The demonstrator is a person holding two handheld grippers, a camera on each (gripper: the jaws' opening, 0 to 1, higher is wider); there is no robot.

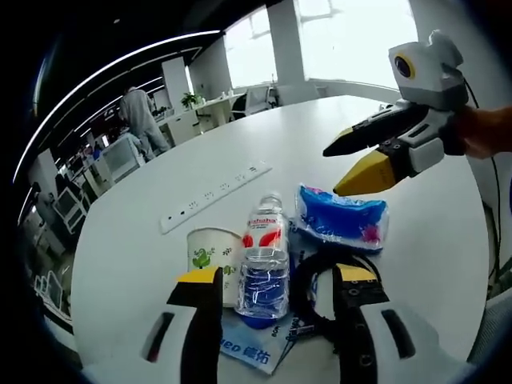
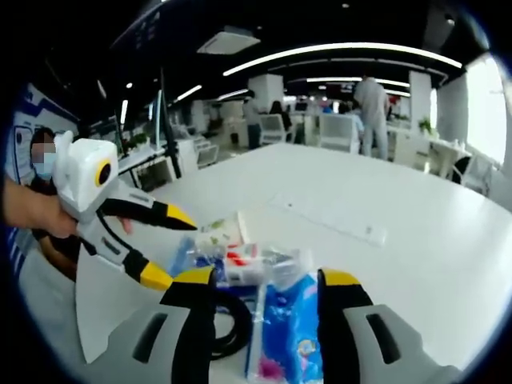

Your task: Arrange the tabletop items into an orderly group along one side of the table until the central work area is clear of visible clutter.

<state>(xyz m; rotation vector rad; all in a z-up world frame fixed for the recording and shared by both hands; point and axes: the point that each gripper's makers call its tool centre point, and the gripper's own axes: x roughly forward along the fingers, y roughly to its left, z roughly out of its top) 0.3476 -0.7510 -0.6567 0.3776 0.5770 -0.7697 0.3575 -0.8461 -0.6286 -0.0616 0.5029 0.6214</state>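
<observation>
Two grippers: both hang over one small pile of things on the white table [image 1: 448,240], and both stand with jaws wide and nothing between them.
Left gripper [image 1: 276,284]: its yellow-tipped jaws rise on either side of the water bottle, so the bottle is right ahead of it, very near.
Right gripper [image 2: 264,284]: its jaws point at the blue packet, which lies just ahead and a bit low (the black cable sits to one side of it).
Water bottle [image 1: 264,256]: clear plastic with a red label, lying down. In the left gripper view its long way runs straight away from the left jaws, cap end far, bottom end near. My guess is the left gripper could close on it as it lies, across the thin way.
Paper cup [image 1: 212,252]: white with a green print, standing just beside the bottle, touching or almost.
Blue packet [image 1: 342,218]: soft and puffy, lying flat on the other side of the bottle, its long way going sideways.
Black cable [image 1: 316,292]: a looped coil close to the packet.
Blue leaflet [image 1: 254,346]: flat, partly under the bottle.
Power strip [image 1: 214,195]: long and white, lying apart from the pile, farther out on the table.
Who is nearer: left for the bottle and cup, right for the packet, I think.
</observation>
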